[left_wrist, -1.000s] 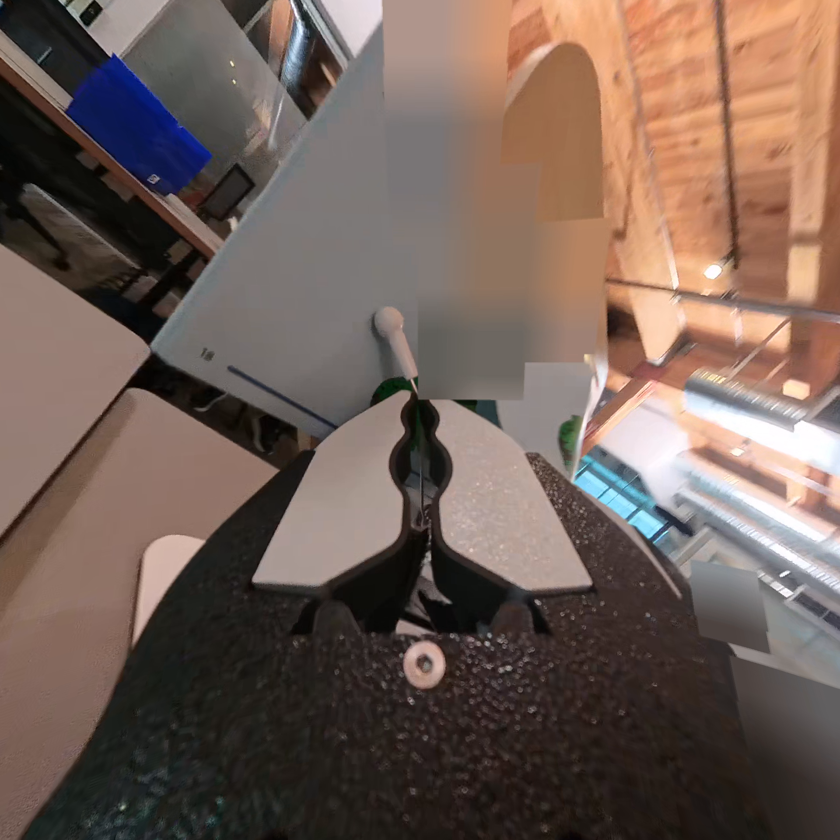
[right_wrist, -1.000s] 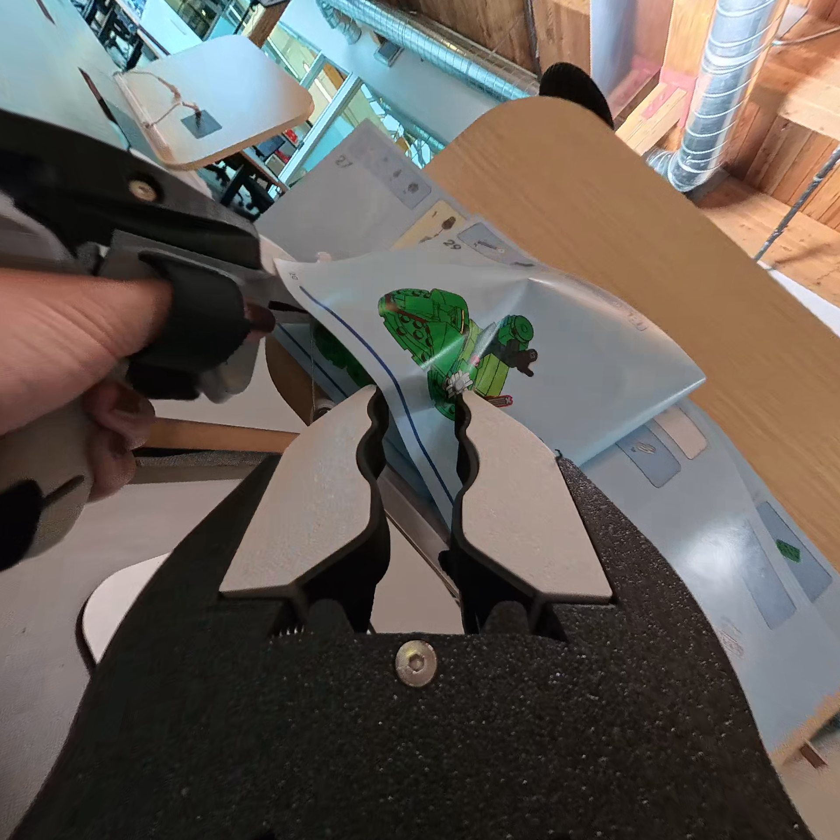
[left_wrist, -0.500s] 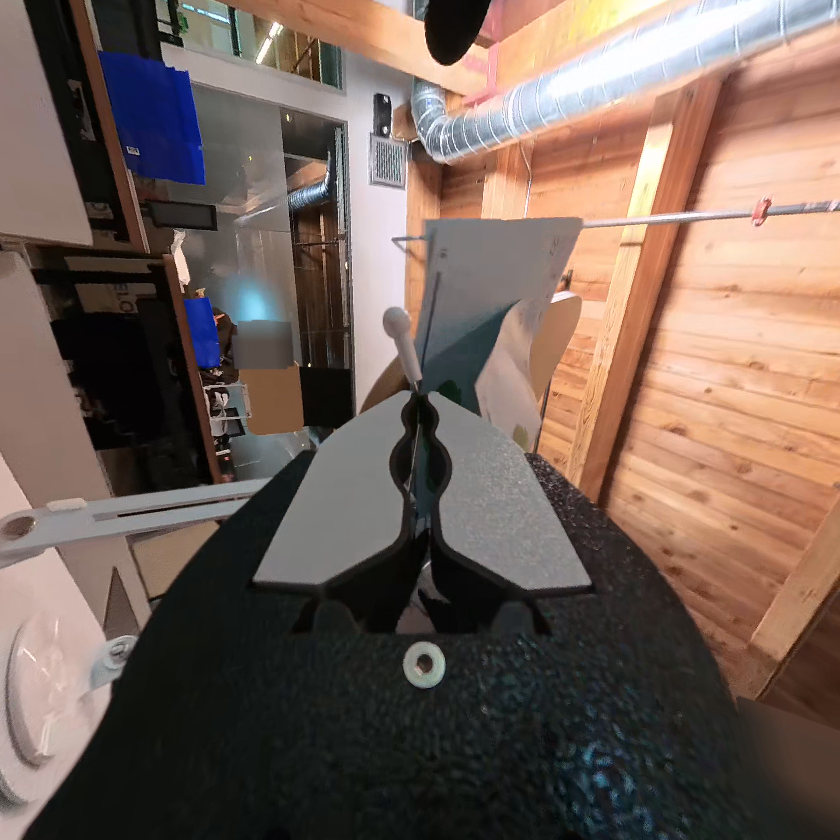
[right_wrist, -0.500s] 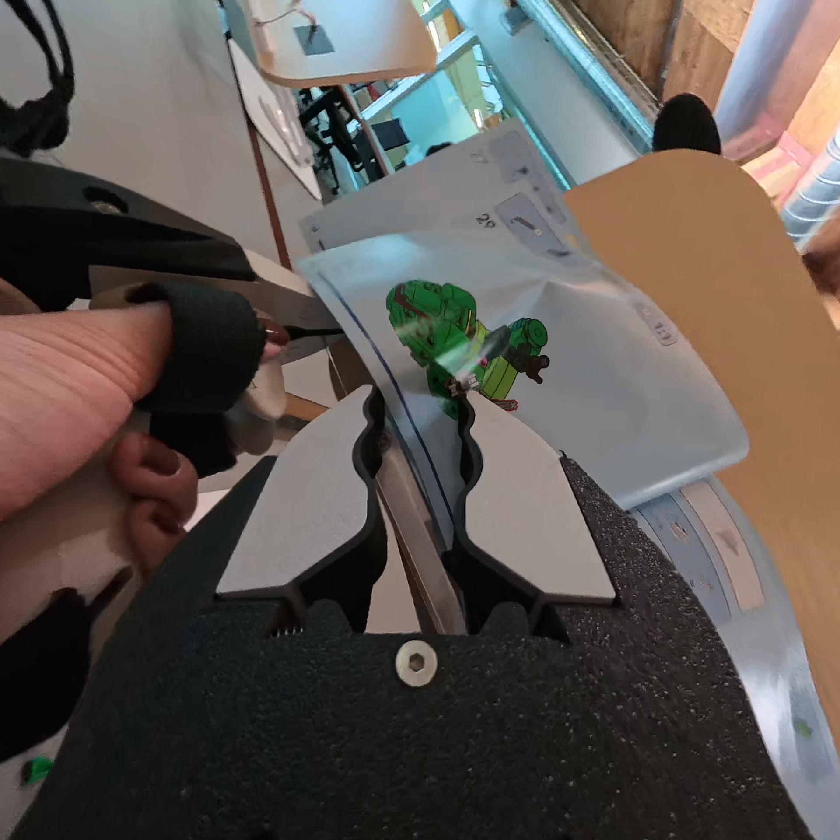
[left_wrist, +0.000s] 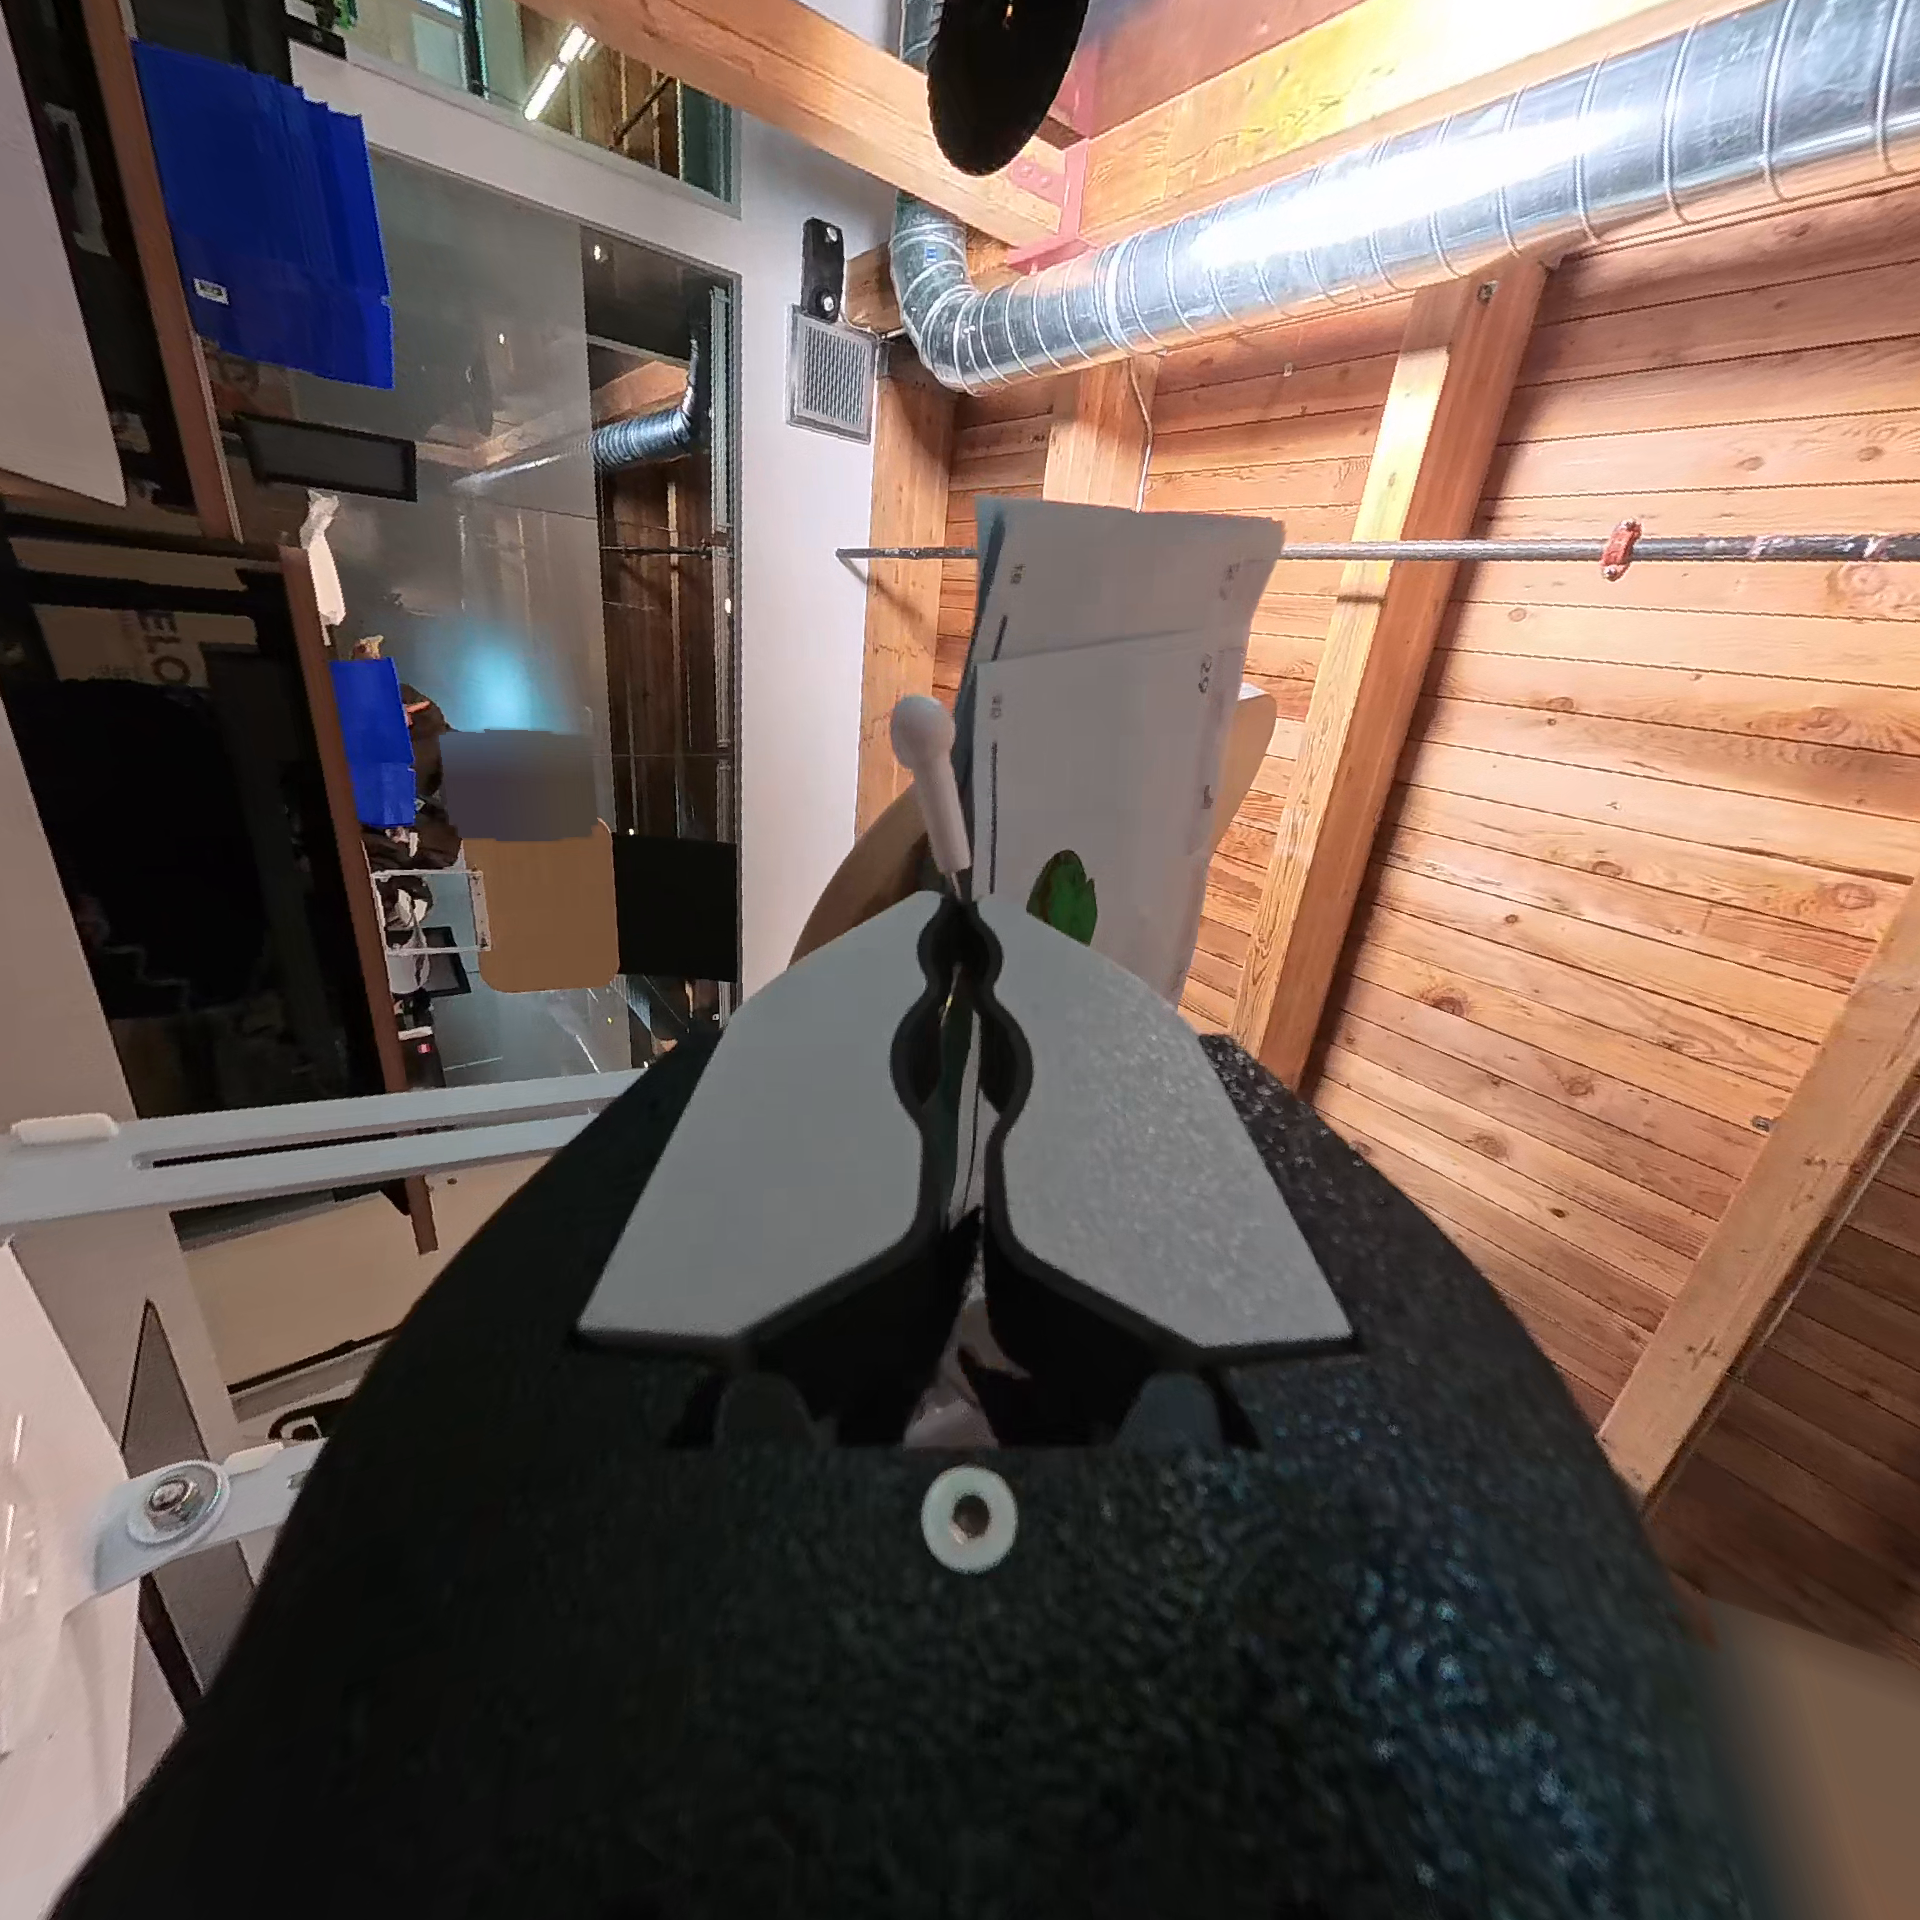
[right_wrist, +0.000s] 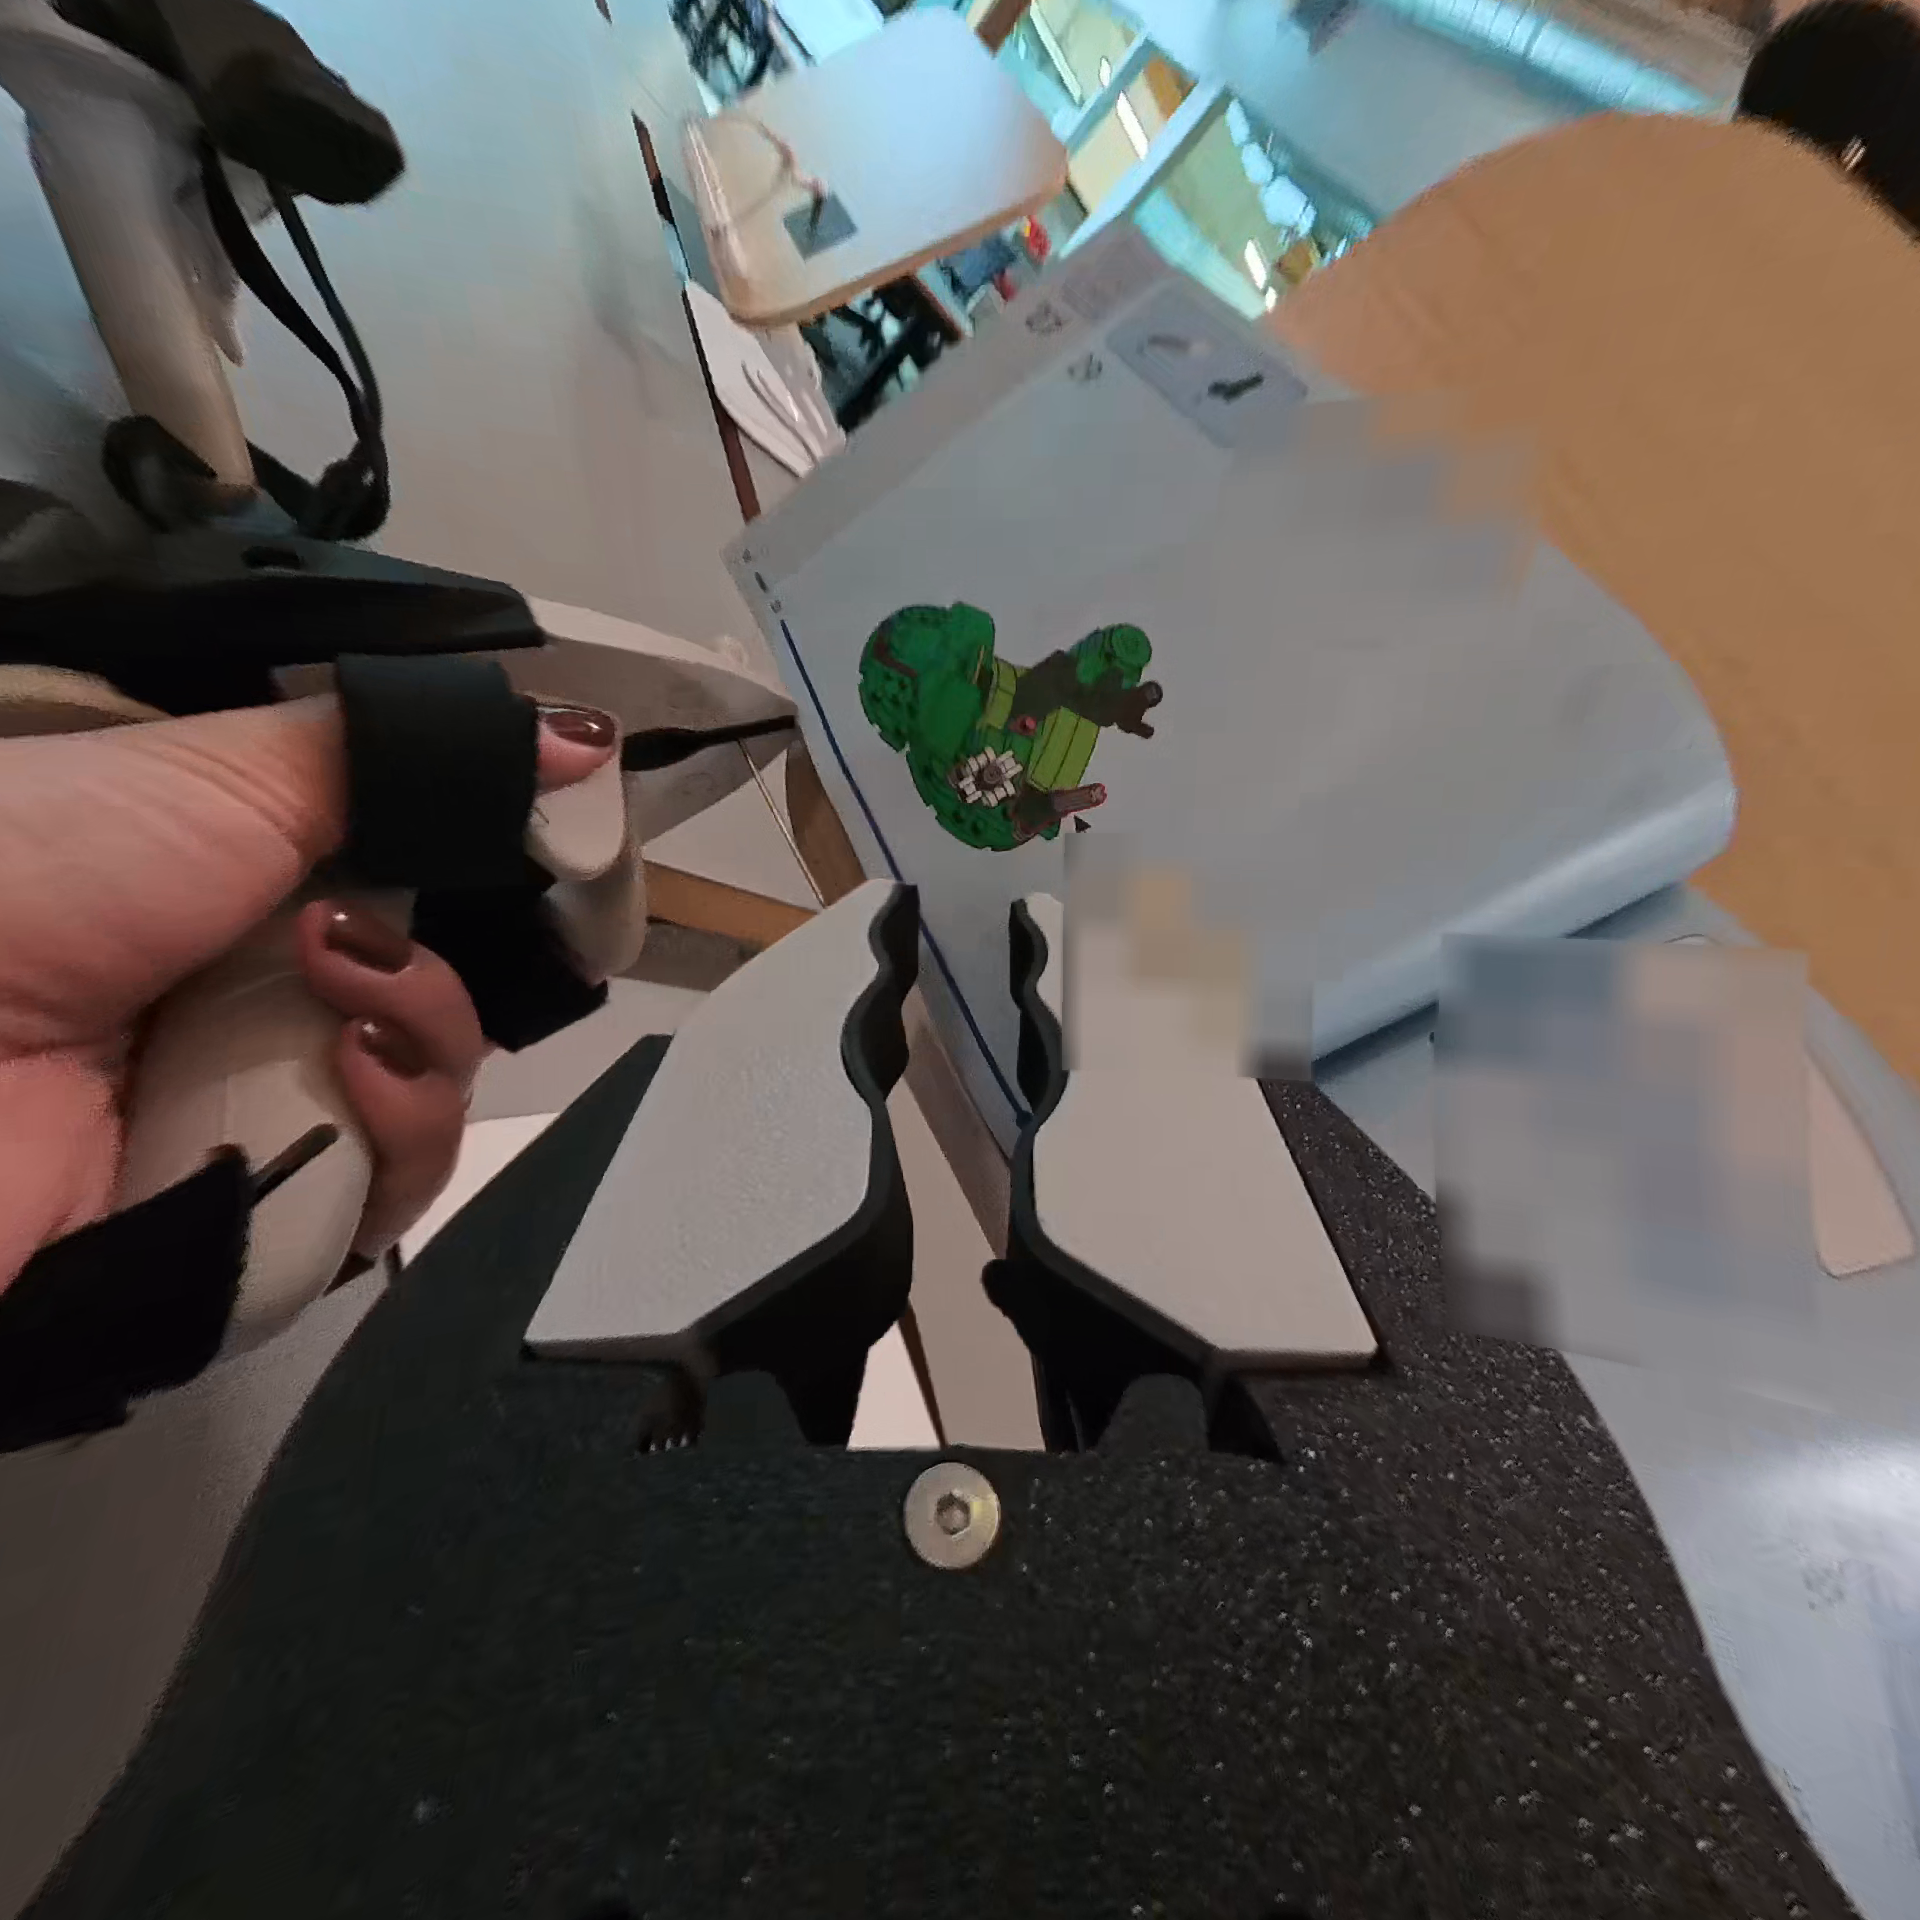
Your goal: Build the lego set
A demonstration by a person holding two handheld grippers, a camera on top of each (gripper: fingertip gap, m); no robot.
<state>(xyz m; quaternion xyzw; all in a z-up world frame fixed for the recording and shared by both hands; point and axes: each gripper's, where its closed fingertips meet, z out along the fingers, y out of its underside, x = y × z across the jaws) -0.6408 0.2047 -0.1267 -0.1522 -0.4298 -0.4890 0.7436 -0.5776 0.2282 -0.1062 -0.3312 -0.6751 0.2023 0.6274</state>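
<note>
The light-blue instruction booklet (right_wrist: 1299, 665) lies open on a wooden table (right_wrist: 1621, 395). One page with a picture of a green model (right_wrist: 987, 727) stands lifted. My left gripper (left_wrist: 961, 914) is shut on the edge of that page (left_wrist: 1101, 727), which rises edge-on beyond the tips. A white ball-tipped pin (left_wrist: 928, 769) sticks out at the tips. In the right wrist view the left gripper (right_wrist: 727, 722) shows at the left, held by a hand (right_wrist: 156, 883). My right gripper (right_wrist: 964, 920) is open, with the page's lower edge running between its fingers.
A wooden plank wall (left_wrist: 1558, 935), a silver duct (left_wrist: 1299, 229) and a steel rod (left_wrist: 1558, 548) fill the left wrist view. A second small table (right_wrist: 883, 177) stands farther off. Black straps (right_wrist: 312, 281) hang on a white post at the upper left.
My left gripper has swung upward with the page, from facing the sheet to seeing it edge-on. The page now stands steeper in the right wrist view. My right gripper stays open around its edge.
</note>
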